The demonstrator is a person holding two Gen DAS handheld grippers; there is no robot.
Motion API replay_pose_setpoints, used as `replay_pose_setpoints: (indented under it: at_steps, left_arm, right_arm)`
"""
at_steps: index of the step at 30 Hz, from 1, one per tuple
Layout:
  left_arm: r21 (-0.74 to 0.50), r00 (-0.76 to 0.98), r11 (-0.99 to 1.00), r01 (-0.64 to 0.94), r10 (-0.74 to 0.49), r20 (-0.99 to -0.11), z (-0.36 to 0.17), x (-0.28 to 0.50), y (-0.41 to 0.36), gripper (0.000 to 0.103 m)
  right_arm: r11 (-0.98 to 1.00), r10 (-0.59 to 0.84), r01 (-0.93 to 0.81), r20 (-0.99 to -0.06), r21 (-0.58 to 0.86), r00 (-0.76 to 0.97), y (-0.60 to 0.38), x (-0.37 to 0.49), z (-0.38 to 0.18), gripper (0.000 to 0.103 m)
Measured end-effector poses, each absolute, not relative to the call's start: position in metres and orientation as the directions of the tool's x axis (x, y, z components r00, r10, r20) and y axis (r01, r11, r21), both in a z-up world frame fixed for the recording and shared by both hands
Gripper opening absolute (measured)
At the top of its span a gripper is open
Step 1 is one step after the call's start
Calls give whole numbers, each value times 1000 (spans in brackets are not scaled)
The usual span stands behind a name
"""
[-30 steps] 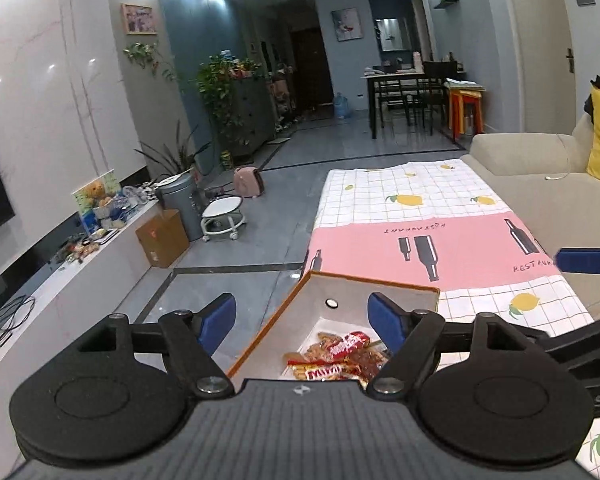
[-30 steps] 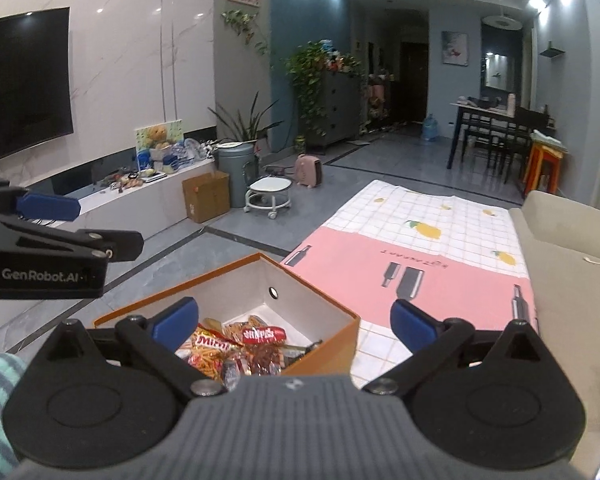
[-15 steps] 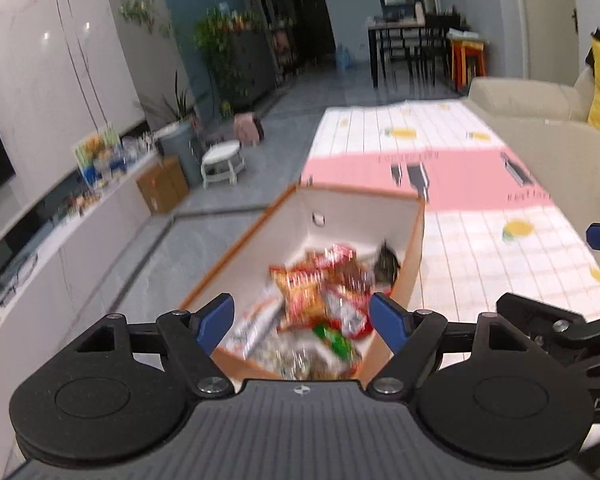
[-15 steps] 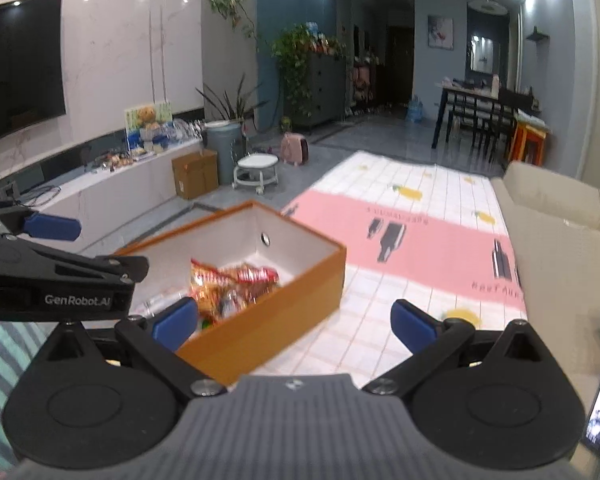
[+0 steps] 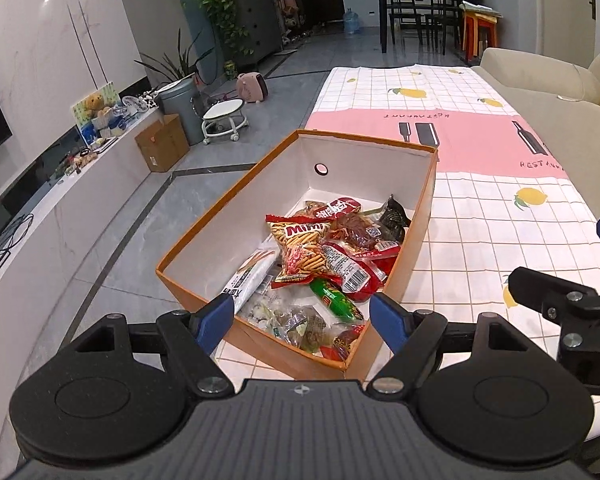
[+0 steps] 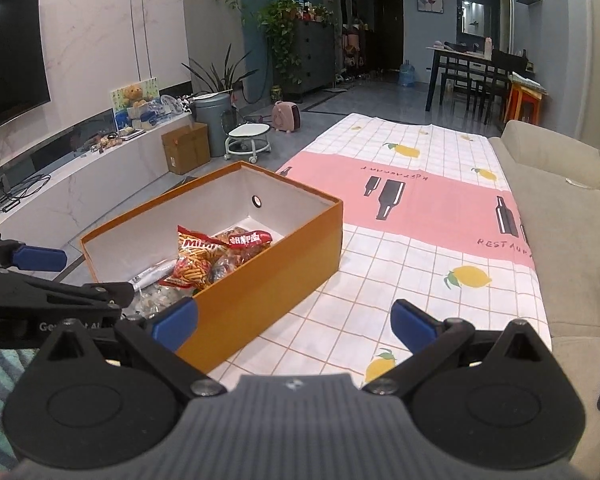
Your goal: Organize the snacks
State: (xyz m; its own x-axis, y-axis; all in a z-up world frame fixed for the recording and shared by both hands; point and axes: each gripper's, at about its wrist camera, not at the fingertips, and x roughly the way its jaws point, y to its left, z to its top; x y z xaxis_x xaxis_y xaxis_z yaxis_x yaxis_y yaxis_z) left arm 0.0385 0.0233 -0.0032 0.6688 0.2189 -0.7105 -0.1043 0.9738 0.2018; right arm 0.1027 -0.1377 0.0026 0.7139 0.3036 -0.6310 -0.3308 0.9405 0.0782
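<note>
A: From the left wrist, the left tongs [image 5: 302, 316] stand wide apart with nothing between them, poised over the near end of the orange box [image 5: 204, 240], which sits on the checked cloth of the tabletop [image 5: 480, 240].

B: And the snacks?

A: Heaped in the near and right part of the box. On top, an orange Mimi stick bag [image 5: 300, 248]; beside it a red barcoded pack [image 5: 346, 268], a green wrapped piece [image 5: 332, 294], a dark packet [image 5: 394, 218] against the right wall and a long white pack [image 5: 248, 280] lying aslant. I judge them all light, crinkly and slippery, the sticks likely brittle. Better to pinch a sealed edge or corner than squeeze the belly.

B: Anything unclear there?

A: The clear bags at the near end are half behind the box wall and the tongs; what is in them I cannot make out. The lower layers of the heap are buried.

B: The right wrist view?

A: The right tongs [image 6: 294, 324] are likewise spread wide and hold nothing, over bare cloth just right of the box. The box's near orange wall hides most of the heap; only the Mimi bag and a red pack [image 6: 250, 238] show above it. The left tool cuts off the box's near corner.
</note>
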Motion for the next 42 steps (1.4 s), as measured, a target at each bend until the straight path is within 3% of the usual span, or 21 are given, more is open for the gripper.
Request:
replay_pose_setpoints:
  at_steps: [42]
  left_arm:
    - [187, 647, 976, -108, 212, -733, -5, 43, 22, 90]
  right_arm:
    - [931, 323, -355, -635, 82, 702, -134, 104, -1, 99]
